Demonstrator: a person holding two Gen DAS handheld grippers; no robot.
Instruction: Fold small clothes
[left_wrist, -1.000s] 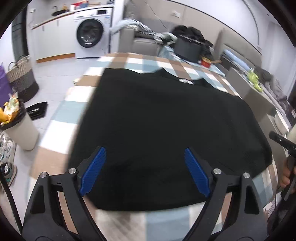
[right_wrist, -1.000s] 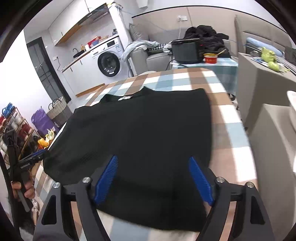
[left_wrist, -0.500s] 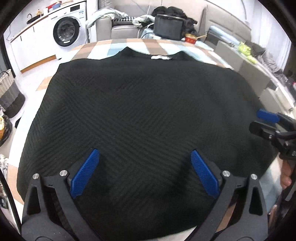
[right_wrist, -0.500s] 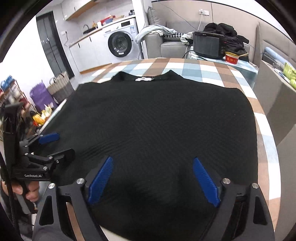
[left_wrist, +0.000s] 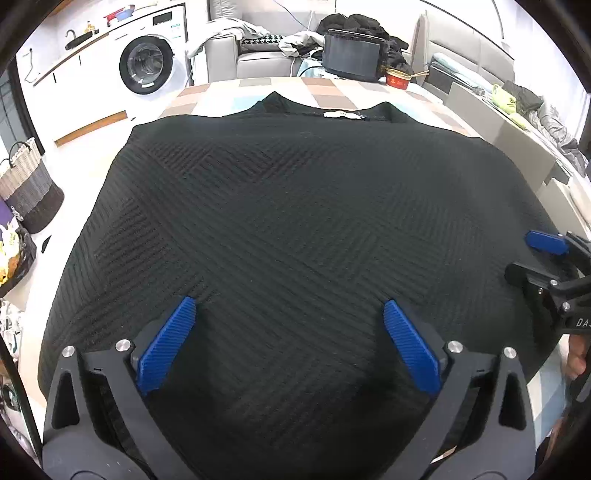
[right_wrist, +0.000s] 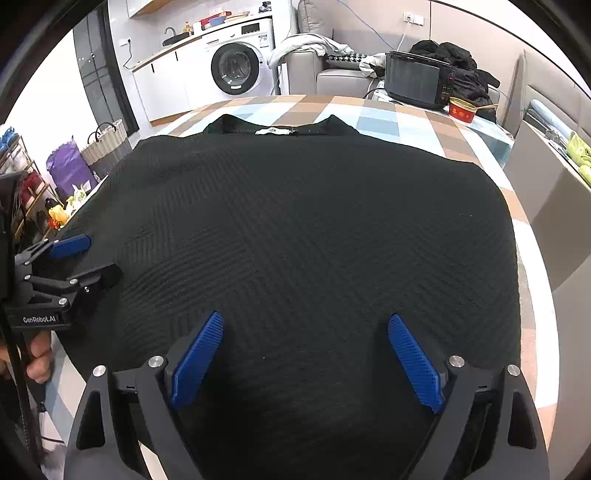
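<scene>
A black knit garment (left_wrist: 295, 203) (right_wrist: 314, 221) lies spread flat on the checked tablecloth (left_wrist: 332, 88) (right_wrist: 388, 118), its collar and white label (left_wrist: 341, 115) (right_wrist: 275, 131) at the far end. My left gripper (left_wrist: 289, 302) hangs open over the near-left part of the hem, its blue pads wide apart and pressing on nothing. My right gripper (right_wrist: 306, 316) is over the near-right part with its jaws opening; cloth lies under them but none is pinched. Each view catches the other gripper at its edge: the right gripper (left_wrist: 524, 254) and the left gripper (right_wrist: 101, 256). The hem itself is hidden behind the fingers.
A black box-shaped appliance (right_wrist: 413, 79) and a red bowl (right_wrist: 461, 110) stand at the table's far end. A grey cabinet (right_wrist: 554, 192) flanks the right side. A washing machine (left_wrist: 147, 66) and a woven basket (left_wrist: 26, 192) are to the left, off the table.
Both grippers came in lower over the garment and turned to face its collar. Their jaws spread wider. The garment has not moved.
</scene>
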